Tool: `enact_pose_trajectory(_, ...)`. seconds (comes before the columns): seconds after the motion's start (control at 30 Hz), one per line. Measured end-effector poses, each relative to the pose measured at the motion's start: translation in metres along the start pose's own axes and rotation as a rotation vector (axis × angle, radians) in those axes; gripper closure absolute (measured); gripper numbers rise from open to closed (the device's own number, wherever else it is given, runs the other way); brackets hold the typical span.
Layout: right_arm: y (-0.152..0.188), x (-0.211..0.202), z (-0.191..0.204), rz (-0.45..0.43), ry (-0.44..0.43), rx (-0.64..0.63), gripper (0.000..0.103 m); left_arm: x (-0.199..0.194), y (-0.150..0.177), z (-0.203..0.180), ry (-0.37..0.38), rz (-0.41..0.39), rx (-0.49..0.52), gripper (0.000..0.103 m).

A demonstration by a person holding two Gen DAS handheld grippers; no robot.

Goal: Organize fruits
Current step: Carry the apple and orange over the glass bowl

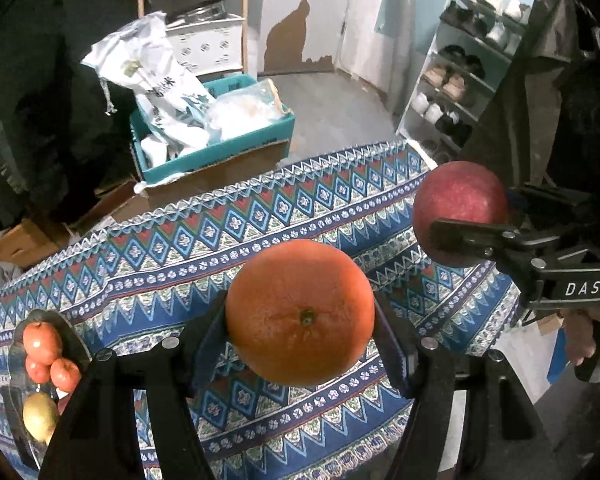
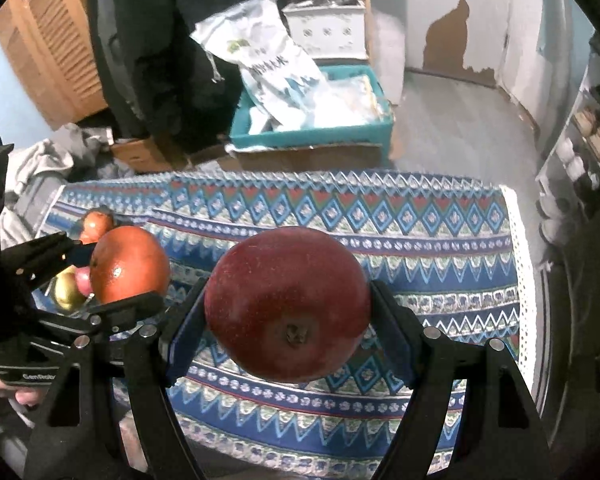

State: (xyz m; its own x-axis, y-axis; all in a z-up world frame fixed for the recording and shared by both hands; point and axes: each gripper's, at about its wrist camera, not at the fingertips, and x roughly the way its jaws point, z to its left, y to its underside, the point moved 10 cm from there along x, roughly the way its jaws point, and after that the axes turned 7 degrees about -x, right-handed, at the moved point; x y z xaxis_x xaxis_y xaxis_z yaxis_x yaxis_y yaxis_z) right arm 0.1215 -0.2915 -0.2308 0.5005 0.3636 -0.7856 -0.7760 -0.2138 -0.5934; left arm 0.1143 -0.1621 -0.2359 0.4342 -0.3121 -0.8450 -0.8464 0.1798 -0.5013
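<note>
Right up close, the orange (image 1: 300, 312) is clamped between the left gripper (image 1: 300, 320) fingers, lifted above the patterned tablecloth (image 1: 300, 208). Same deal with the right gripper (image 2: 288, 312), squeezing a red apple (image 2: 287, 304) in the air. Glass plate (image 1: 76, 332) at the left edge holds small reddish fruits (image 1: 42, 340) and a yellow-green one (image 1: 40, 416).

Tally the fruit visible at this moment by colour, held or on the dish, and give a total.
Orange: 1, the orange in the left gripper.
Dark red: 1, the apple in the right gripper.
Red-orange: 3 small fruits on the glass dish.
Yellow-green: 1 fruit on the dish.
Total: 6
</note>
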Motion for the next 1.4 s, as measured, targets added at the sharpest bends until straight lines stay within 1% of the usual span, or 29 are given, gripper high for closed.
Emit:
enact_pose_trajectory(0.13, -0.009, -0.011, 0.013, -0.031, -0.023, -0.013, 0.026, -0.016, -0.001, 0.007, 0.017, -0.007, -0.026, 0.033)
enact_pose_trajectory(0.4, -0.025, -0.027, 0.04, -0.079, -0.064, -0.042, 0.026, -0.05, -0.005, 0.017, 0.028, -0.055, -0.054, 0.033)
enact_pose_trajectory(0.73, -0.045, -0.037, 0.077, -0.116, -0.114, -0.086, 0.026, -0.075, -0.004, 0.037, 0.011, -0.092, -0.071, 0.033)
enact_pose_trajectory(0.97, -0.058, -0.039, 0.106, -0.128, -0.146, -0.119, 0.026, -0.088, 0.0, 0.056, 0.004, -0.11, -0.094, 0.033)
enact_pose_trajectory(1.07, -0.064, -0.039, 0.12, -0.132, -0.168, -0.131, 0.026, -0.095, 0.001, 0.067, -0.011, -0.124, -0.105, 0.033)
enact_pose_trajectory(1.4, -0.082, -0.028, 0.172, -0.121, -0.212, -0.19, 0.026, -0.114, 0.009, 0.11, -0.036, -0.151, -0.174, 0.033)
